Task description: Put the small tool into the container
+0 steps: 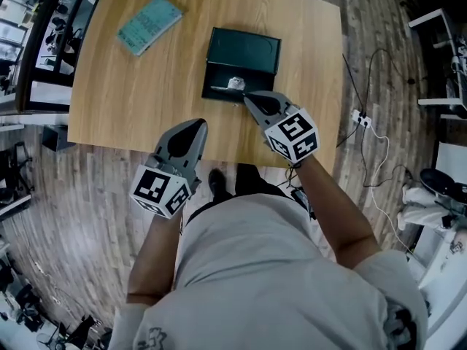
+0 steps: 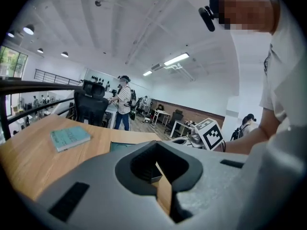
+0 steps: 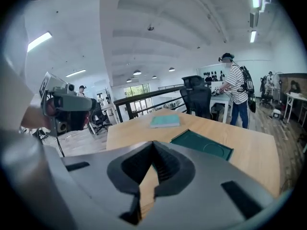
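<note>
Grey shirt fills lower head view. Green case lies open mid-bench, lid flat behind. Small silvery tool rests in front half, shape too small to read. Teal book far left, well apart. Jaws of right claw together, nothing held; tip over case's near edge beside tool, contact unclear, near right corner hidden under it. Jaws of left claw together, empty, over bench's near edge.

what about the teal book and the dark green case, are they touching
Apart. The head view shows bare tabletop between the teal book and the dark green case.
</note>
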